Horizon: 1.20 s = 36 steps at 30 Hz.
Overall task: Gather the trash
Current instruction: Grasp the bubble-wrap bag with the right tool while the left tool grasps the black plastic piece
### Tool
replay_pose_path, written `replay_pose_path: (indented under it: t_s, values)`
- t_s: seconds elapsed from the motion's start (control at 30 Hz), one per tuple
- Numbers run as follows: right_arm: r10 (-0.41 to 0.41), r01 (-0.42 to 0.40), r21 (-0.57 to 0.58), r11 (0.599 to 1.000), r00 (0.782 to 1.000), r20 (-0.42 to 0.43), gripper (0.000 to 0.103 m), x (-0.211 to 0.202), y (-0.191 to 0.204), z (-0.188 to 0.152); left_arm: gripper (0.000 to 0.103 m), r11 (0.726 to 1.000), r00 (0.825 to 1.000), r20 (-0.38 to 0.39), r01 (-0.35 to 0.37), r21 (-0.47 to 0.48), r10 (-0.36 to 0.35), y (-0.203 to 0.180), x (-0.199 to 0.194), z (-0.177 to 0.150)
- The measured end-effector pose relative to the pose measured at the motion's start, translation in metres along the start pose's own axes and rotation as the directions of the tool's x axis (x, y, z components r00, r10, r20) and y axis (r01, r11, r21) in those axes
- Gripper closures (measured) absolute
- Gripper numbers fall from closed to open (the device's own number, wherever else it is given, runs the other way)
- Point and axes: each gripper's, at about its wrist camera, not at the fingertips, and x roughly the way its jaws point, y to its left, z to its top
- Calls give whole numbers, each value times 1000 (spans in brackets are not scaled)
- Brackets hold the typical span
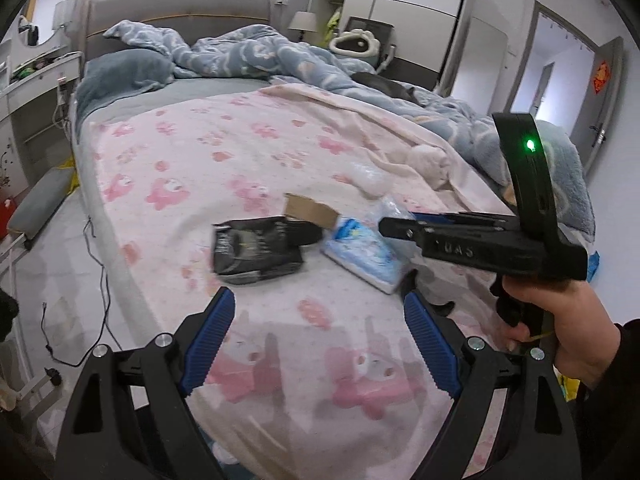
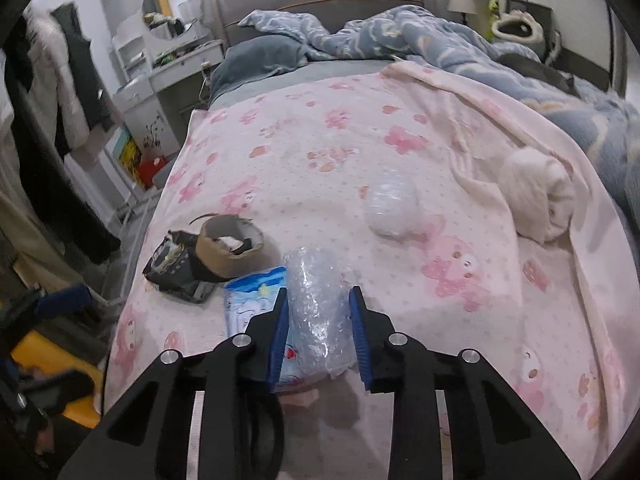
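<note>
Trash lies near the front edge of a pink blanket [image 1: 248, 148]: a black packet [image 1: 256, 250] [image 2: 180, 268], a cardboard ring [image 1: 310, 210] [image 2: 228, 248] resting on it, and a blue-and-white tissue pack [image 1: 362, 250] [image 2: 252, 300]. My right gripper [image 2: 318, 312] is shut on a crumpled clear plastic wrap [image 2: 316, 300] that lies over the tissue pack. In the left wrist view the right gripper [image 1: 390, 226] comes in from the right, held by a hand [image 1: 560, 312]. My left gripper [image 1: 319, 296] hangs open and holds nothing, just short of the black packet.
A second clear plastic bag [image 2: 394, 208] [image 1: 366, 176] lies farther up the blanket, with a white plush lump [image 2: 536, 196] to its right. A rumpled blue duvet [image 1: 256, 52] covers the bed's far side. A black cable [image 1: 100, 280] trails on the floor to the left.
</note>
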Motion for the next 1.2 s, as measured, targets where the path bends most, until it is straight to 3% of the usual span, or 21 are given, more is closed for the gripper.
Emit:
replay_pose_path:
  t_s: [0.23, 0.6, 1.0, 1.2]
  values:
    - [16, -18, 39, 999, 998, 64, 74, -22, -16, 2, 15, 999, 999, -31, 22, 38, -21, -26, 18, -3]
    - [23, -31, 87, 996, 996, 90, 74, -39, -43, -2, 16, 989, 991, -82, 112, 101, -104, -67, 44, -11]
    - [32, -43, 98, 994, 994, 103, 74, -53, -60, -9, 25, 988, 993, -98, 83, 128, -71, -80, 72, -9]
    - [37, -47, 94, 995, 994, 106, 74, -58, -66, -11, 38, 991, 993, -113, 51, 121, -38, -78, 89, -9]
